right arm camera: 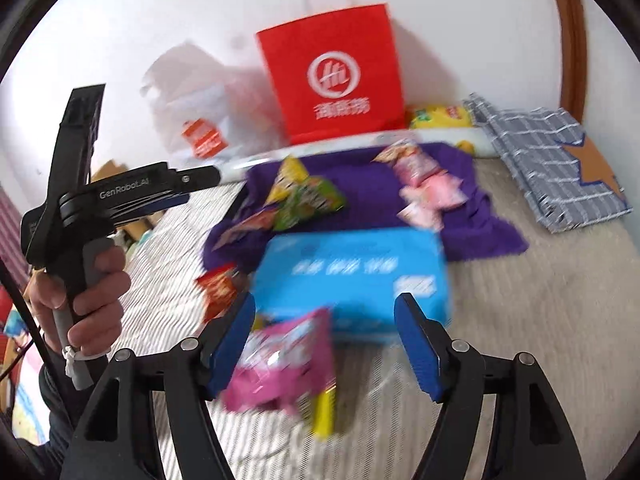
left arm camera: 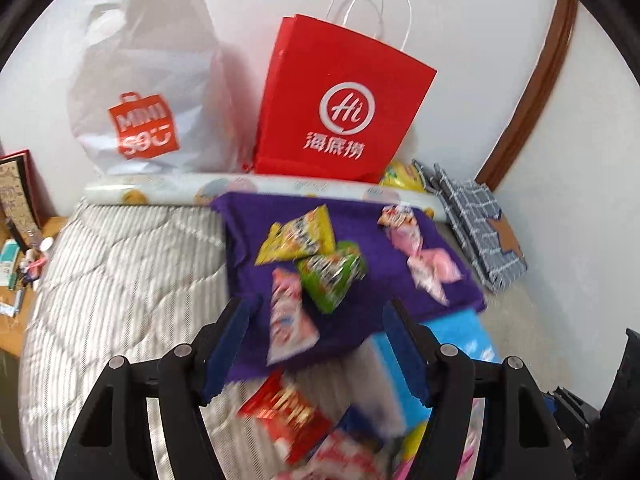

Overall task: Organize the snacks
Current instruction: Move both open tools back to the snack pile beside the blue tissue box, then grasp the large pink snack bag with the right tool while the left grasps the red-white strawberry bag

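Note:
Snack packets lie on a purple cloth (left arm camera: 360,208) on a striped quilt (left arm camera: 132,280): a yellow one (left arm camera: 300,236), a green one (left arm camera: 332,276), a pink-white one (left arm camera: 288,320) and pink ones (left arm camera: 424,256). My left gripper (left arm camera: 318,316) hangs open above the pink-white packet, pads clear of it. A red packet (left arm camera: 284,412) and a blue box (left arm camera: 400,364) lie nearer. My right gripper (right arm camera: 326,316) is open over the blue box (right arm camera: 352,272); a blurred pink packet (right arm camera: 280,364) sits by its left finger, not pinched. A hand holds the left gripper (right arm camera: 180,184).
A red paper bag (left arm camera: 340,108) and a white plastic bag (left arm camera: 152,88) stand against the wall behind a rolled mat. A checked blue-grey bag (left arm camera: 480,232) lies at the right, a yellow pack (left arm camera: 404,172) beside it. A cluttered wooden side table (left arm camera: 24,248) is at the left.

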`<state>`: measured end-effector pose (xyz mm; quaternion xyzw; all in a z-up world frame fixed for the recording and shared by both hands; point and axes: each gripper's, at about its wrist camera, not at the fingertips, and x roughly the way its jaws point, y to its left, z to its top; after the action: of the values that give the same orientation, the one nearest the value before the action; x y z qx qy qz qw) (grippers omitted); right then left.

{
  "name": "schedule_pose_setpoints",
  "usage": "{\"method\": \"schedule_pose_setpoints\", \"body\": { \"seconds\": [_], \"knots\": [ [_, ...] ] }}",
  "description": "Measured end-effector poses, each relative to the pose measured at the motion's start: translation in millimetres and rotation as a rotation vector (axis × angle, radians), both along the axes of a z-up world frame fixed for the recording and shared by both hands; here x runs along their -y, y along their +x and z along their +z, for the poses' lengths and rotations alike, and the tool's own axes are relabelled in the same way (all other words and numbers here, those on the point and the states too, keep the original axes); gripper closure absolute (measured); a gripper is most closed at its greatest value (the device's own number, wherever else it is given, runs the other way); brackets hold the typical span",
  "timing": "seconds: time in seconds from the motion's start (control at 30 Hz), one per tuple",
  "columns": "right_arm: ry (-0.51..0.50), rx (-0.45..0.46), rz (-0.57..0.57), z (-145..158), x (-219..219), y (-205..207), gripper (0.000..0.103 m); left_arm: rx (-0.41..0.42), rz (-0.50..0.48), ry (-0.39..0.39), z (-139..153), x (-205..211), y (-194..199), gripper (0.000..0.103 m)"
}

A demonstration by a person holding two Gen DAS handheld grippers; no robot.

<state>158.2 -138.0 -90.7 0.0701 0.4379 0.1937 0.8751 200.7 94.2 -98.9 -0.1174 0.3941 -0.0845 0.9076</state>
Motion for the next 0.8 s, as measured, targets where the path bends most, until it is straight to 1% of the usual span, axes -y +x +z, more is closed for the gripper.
{"method": "schedule_pose_setpoints", "body": {
  "seconds": [0.17,0.27,0.4,0.47,0.57,0.63,0.7,0.8],
  "knots": [
    [-0.038,-0.035,0.012,-21.9,-24.2,-15.5,0.029,-0.008,0.011,-0.027,-7.4,-28.2,-35.2,0.035],
    [-0.072,-0.044,0.01,-31.9,-35.6,-16.2,0.029,-0.009,0.025,-0.007,-10.2,-35.5,-48.6,0.035],
    [-0.154,-0.031,-0.008,-45.1,-47.4,-10.5,0.027,-0.017,0.032,0.005,-16.1,-42.0,-63.0,0.035],
    [-0.162,-0.041,0.0,-51.6,-49.3,-8.1,0.025,-0.029,0.028,0.011,-20.5,-43.2,-67.6,0.035],
    [-0.151,-0.057,-0.002,-58.1,-49.4,-7.3,0.026,-0.044,0.028,0.03,-28.1,-43.5,-73.4,0.035],
    [-0.122,-0.05,0.012,-56.0,-47.5,-10.9,0.036,-0.057,0.026,0.03,-33.3,-42.7,-76.2,0.035],
    [-0.125,-0.041,0.011,-53.3,-45.9,-14.3,0.04,-0.079,0.016,0.027,-40.5,-40.3,-78.2,0.035],
    [-0.124,-0.018,0.011,-46.8,-41.2,-21.6,0.042,-0.084,-0.012,0.021,-47.0,-32.6,-82.4,0.035]
  ]
}}
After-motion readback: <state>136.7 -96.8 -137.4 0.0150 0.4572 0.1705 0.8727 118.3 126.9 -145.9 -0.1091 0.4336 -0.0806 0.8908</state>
